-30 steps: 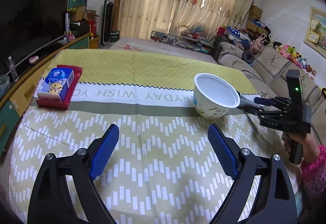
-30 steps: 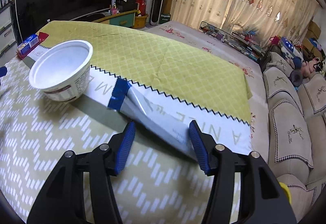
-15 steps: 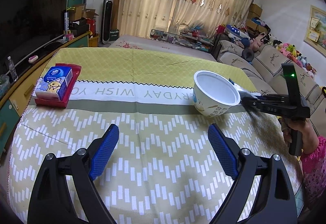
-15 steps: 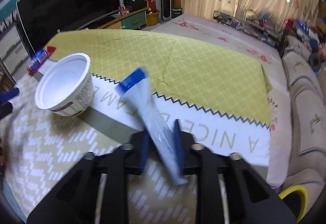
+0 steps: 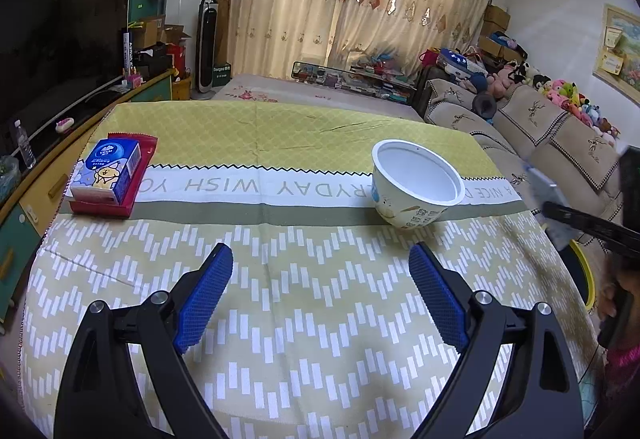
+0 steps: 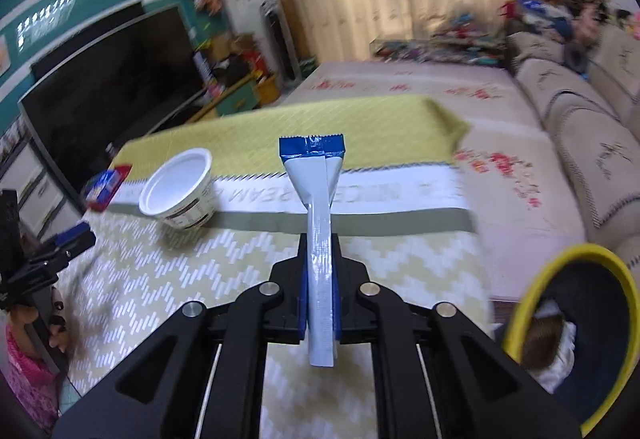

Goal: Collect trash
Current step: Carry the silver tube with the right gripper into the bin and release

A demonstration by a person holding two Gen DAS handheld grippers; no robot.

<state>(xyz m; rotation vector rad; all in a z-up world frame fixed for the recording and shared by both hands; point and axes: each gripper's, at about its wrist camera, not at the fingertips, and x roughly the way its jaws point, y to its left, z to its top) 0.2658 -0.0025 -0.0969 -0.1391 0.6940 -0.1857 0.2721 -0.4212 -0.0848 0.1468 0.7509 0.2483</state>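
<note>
A silver wrapper with a blue end (image 6: 316, 175) stands up between the pads of my right gripper (image 6: 320, 239). The jaws are closing and pinch it, lifted above the table's right side. In the left wrist view that wrapper (image 5: 546, 191) shows blurred at the right edge. A black bin with a yellow rim (image 6: 532, 279) stands on the floor to the right of the table, with some trash inside. An empty white paper bowl (image 5: 416, 187) sits upright on the tablecloth. My left gripper (image 5: 320, 279) hovers open over the near cloth, nothing between its fingers.
A blue tissue pack (image 5: 108, 171) lies on a red wrapper (image 5: 132, 195) at the table's left edge. The yellow-green tablecloth (image 5: 280, 131) covers the table. A sofa (image 6: 580, 143) runs along the right, a TV (image 6: 108, 87) on the left. A person's pink sleeve (image 6: 24, 367) shows by the left gripper.
My right gripper closed on the wrapper that lay on the cloth, lifted it, rolled it upright and moved right toward the bin. The left gripper stayed put.
</note>
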